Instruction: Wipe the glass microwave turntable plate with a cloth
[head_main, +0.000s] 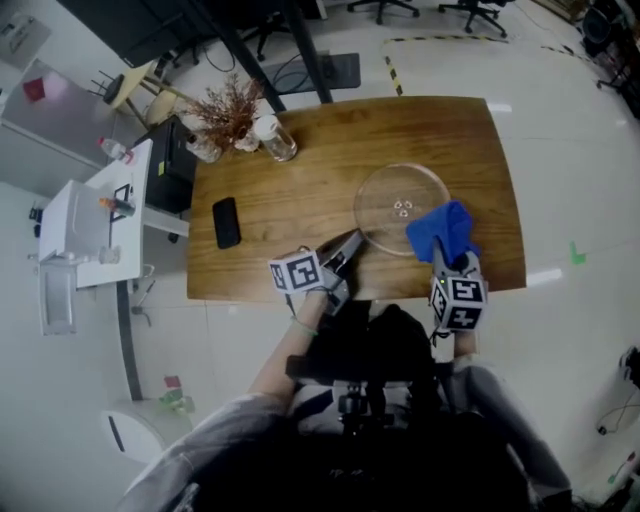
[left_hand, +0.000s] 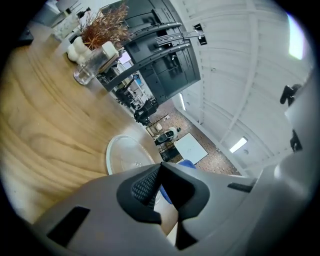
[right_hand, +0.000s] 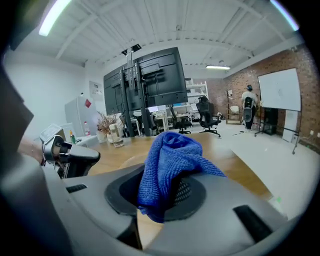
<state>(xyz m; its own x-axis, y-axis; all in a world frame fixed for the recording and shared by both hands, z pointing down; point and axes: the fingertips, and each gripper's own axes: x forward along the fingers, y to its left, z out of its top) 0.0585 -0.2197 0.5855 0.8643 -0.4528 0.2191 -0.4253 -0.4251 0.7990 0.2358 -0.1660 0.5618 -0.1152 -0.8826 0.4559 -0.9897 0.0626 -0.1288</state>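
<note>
One glass plate (head_main: 398, 205), flat on the table (head_main: 300, 170), right of centre. One blue cloth (head_main: 443, 230), pinched in the right gripper's (head_main: 442, 262) jaws, overlapping the plate's near-right rim. Left gripper (head_main: 350, 243): jaws pressed together, empty, just beside the plate's left rim. Step, as judged: wipe beginning. Next: press the cloth down and sweep across the glass.

In the head view the wooden table (head_main: 300, 190) is looked down on steeply from high above. The left gripper view is set low and tilted, close over the tabletop, towards the glass plate (left_hand: 125, 152). The right gripper view is levelled across the table. The blue cloth (right_hand: 170, 165) is shared by all three.
</note>
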